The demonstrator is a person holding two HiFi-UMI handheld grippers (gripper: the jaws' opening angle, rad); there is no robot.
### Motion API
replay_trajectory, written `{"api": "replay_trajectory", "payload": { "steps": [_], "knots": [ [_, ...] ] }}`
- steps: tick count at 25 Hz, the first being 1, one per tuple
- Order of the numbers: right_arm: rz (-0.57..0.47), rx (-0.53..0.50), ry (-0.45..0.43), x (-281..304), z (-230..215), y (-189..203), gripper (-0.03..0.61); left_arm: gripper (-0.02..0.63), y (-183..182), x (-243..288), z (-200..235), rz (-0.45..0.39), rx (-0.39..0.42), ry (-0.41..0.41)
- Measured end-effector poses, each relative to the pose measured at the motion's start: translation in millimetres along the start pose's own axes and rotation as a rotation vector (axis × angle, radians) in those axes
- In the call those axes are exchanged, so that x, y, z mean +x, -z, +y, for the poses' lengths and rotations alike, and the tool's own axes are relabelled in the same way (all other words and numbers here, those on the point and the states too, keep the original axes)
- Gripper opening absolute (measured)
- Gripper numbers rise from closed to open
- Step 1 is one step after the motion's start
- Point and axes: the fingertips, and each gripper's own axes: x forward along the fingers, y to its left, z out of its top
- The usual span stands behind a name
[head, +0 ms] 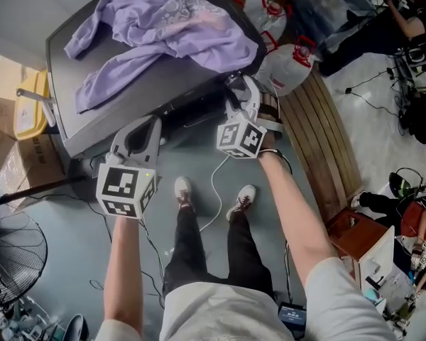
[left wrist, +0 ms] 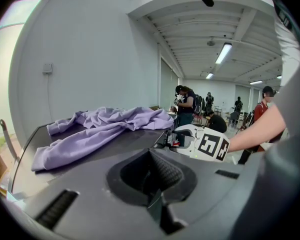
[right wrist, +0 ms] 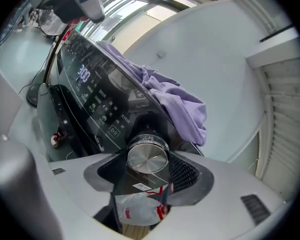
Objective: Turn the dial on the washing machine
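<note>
The washing machine [head: 128, 98] stands ahead of me with a purple garment [head: 170, 27] spread over its dark lid. Its round silver dial [right wrist: 147, 156] sits at the end of the black control panel [right wrist: 90, 89], whose display is lit. My right gripper [head: 236, 91] reaches the machine's front, and in the right gripper view [right wrist: 149, 170] its jaws are closed around the dial. My left gripper [head: 148, 123] hangs short of the machine's front, left of the right one. Its jaws [left wrist: 152, 184] are shut with nothing between them. The dial is hidden in the head view.
White jugs with red caps [head: 287, 62] stand right of the machine beside a slatted wooden bench [head: 326, 133]. Cardboard boxes [head: 7, 155] and a floor fan [head: 11, 254] are on the left. A white cable [head: 216, 190] runs over the floor between my shoes. People [left wrist: 186, 104] stand farther back.
</note>
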Motion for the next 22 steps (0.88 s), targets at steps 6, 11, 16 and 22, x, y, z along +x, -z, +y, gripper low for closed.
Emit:
{"api": "replay_trajectory", "payload": {
  "steps": [6, 11, 16, 22],
  "knots": [
    [-0.025, -0.174, 0.034, -1, 3, 2, 0.278, 0.015, 4, -1, -3, 0.003, 0.000, 0.000],
    [-0.048, -0.299, 0.013, -4, 5, 0, 0.275, 0.015, 8, -3, -5, 0.009, 0.002, 0.002],
    [-0.061, -0.376, 0.001, -5, 6, 1, 0.272, 0.015, 7, -1, -8, 0.009, 0.005, 0.007],
    [-0.073, -0.249, -0.062, -15, 2, -4, 0.273, 0.015, -1, 0, -10, 0.009, 0.007, 0.010]
  ]
}}
